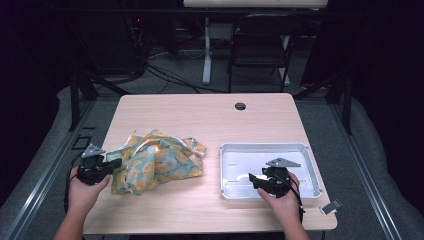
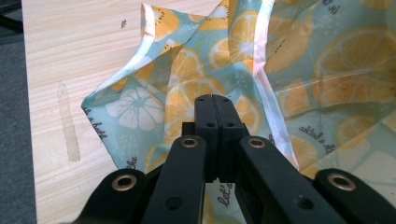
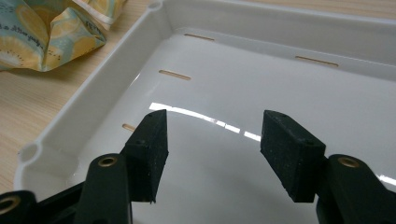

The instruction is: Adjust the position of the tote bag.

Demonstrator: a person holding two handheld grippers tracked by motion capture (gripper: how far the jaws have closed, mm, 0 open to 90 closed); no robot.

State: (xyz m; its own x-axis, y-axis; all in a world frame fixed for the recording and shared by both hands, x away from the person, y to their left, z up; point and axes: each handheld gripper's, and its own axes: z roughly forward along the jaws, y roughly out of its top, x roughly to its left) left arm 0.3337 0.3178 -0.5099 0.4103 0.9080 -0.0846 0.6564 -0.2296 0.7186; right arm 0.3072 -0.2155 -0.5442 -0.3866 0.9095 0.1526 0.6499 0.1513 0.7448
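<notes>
A crumpled cloth [image 1: 155, 162] printed with orange slices on pale blue lies on the left half of the wooden table [image 1: 200, 112]. My left gripper [image 1: 117, 164] is at the cloth's left edge. In the left gripper view its jaws [image 2: 215, 100] are pressed together on top of the cloth [image 2: 327, 70], and creases run up to the pads as if a fold is pinched. My right gripper [image 1: 251, 178] hovers inside the white tray [image 1: 265, 146] near its front left corner. It stands open [image 3: 215, 119] with nothing between the pads, above the tray's glossy floor [image 3: 243, 74].
A corner of the cloth [image 3: 46, 32] lies just outside the tray's left wall. A round cable hole [image 1: 240, 106] sits at the table's far edge. A small grey tag [image 1: 331, 206] lies at the front right corner. A folding chair [image 1: 262, 40] stands behind the table.
</notes>
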